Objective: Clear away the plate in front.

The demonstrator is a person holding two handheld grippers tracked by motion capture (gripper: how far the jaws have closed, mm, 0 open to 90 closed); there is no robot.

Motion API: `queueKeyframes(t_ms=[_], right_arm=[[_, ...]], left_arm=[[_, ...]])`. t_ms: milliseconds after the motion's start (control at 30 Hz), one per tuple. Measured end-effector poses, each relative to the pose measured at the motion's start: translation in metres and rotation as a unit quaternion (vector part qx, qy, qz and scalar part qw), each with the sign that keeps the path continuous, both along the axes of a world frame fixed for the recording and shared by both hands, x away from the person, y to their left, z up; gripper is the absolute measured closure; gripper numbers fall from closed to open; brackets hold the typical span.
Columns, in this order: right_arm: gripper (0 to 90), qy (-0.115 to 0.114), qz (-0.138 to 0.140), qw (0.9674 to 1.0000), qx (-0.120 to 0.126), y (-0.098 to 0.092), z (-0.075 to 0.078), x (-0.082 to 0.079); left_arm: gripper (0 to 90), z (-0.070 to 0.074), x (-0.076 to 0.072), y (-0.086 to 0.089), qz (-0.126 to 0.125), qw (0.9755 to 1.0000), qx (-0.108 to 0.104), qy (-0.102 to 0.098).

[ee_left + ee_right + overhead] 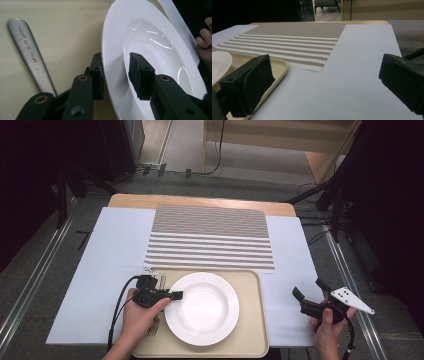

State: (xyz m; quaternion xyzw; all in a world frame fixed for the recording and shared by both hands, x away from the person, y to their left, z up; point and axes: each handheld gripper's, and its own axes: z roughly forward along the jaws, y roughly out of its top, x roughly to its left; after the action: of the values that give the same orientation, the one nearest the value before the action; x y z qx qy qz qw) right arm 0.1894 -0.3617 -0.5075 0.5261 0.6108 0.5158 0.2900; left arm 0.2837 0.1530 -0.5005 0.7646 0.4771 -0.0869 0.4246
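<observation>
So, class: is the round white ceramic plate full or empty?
Empty: the round white ceramic plate shows only bare glossy white across its bowl, in the high view and the left gripper view.

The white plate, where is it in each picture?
High view: white plate at bottom centre, on the beige tray.
Left gripper view: right of centre, rim between the left gripper fingers.
Right gripper view: far left edge.
Shared landmark: the beige tray.
</observation>
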Motion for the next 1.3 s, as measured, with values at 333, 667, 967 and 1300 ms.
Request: queueKeyframes(t_ms=[333,667,967,1300], right_arm=[[0.0,0.0,0.002,1.0,-0.005,0.001,0.0,0.0],[0.0,0.002,0.005,0.9999,-0.008,0.002,0.0,0.0],[0.0,0.003,0.005,0.9999,-0.008,0.003,0.0,0.0],[0.0,0.003,0.006,0.9999,-0.01,0.003,-0.001,0.0]], left_arm=[[49.1,0.014,-0.004,0.01,0.016,0.9985,-0.008,-0.051],[26.7,0.03,-0.011,0.029,0.025,0.9907,-0.032,-0.13],[8.4,0.035,-0.017,0.045,0.02,0.9814,-0.051,-0.184],[0.0,0.037,-0.023,0.061,0.027,0.973,-0.061,-0.221]])
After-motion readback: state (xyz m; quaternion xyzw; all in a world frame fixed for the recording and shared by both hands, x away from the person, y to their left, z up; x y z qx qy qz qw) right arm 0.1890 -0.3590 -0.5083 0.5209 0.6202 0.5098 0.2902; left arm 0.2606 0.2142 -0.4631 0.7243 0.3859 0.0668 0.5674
